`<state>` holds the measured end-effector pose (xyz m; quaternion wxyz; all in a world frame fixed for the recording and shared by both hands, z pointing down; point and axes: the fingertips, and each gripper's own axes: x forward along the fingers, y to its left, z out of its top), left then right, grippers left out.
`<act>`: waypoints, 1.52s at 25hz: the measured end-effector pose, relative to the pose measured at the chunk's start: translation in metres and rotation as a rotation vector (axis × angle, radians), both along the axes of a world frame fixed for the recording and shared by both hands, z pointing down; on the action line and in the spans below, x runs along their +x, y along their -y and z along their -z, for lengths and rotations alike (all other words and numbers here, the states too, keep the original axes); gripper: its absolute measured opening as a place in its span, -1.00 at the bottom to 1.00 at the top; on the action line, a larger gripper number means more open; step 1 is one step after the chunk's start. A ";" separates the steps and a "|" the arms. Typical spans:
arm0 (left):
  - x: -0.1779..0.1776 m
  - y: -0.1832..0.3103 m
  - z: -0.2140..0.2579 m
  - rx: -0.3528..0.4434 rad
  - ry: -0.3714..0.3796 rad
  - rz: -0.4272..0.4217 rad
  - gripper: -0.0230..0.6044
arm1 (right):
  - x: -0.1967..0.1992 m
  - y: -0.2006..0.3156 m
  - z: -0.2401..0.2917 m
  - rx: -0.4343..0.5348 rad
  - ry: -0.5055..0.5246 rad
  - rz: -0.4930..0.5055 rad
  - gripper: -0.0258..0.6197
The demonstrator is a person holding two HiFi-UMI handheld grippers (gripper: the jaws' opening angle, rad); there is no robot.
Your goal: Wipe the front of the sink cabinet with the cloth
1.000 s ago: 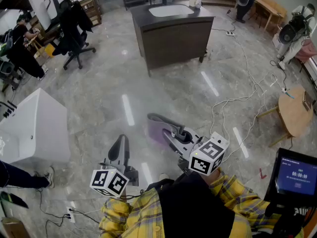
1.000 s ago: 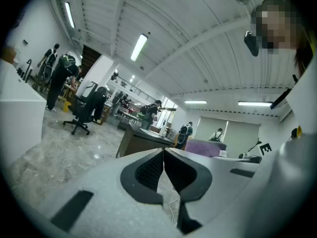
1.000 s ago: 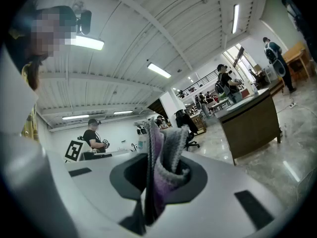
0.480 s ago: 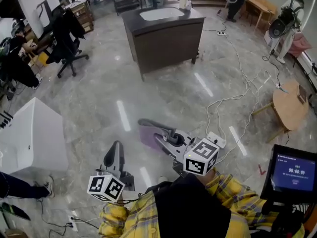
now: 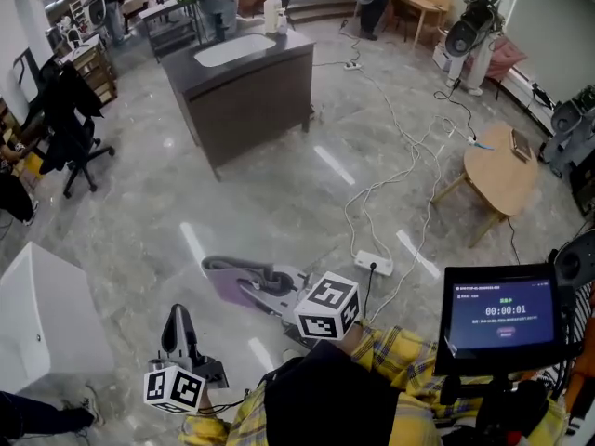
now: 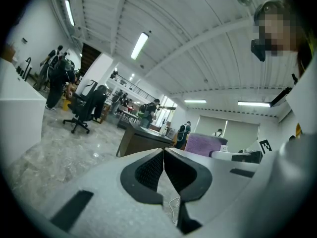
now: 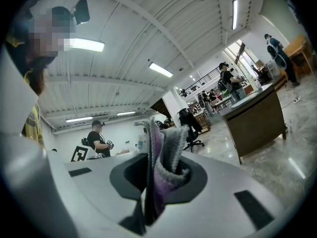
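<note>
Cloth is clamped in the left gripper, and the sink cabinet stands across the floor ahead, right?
Not the left. The cloth is clamped in the right gripper, as the right gripper view shows; the left gripper is shut on nothing. The sink cabinet does stand across the floor ahead.

The purple-and-grey fuzzy cloth [image 7: 166, 170] stands folded and upright, pinched between the fingers [image 7: 125, 179] of the right gripper [image 5: 240, 275], its purple part spreading out ahead of them. The dark brown sink cabinet [image 5: 249, 100], with a dark top and a white oval basin, stands well apart from the cloth.
</note>
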<state>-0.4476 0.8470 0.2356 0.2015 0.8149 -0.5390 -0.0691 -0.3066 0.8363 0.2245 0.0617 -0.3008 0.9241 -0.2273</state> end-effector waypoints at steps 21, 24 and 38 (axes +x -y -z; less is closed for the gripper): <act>-0.003 0.029 -0.002 -0.005 0.039 -0.039 -0.90 | -0.003 0.025 -0.008 -0.015 0.009 -0.049 -0.79; -0.004 0.042 -0.001 -0.008 0.033 -0.014 -0.90 | -0.003 0.039 -0.008 -0.014 0.014 -0.035 -0.79; 0.015 0.117 0.022 0.031 0.039 0.027 -0.90 | 0.007 0.119 0.019 0.033 0.009 0.025 -0.79</act>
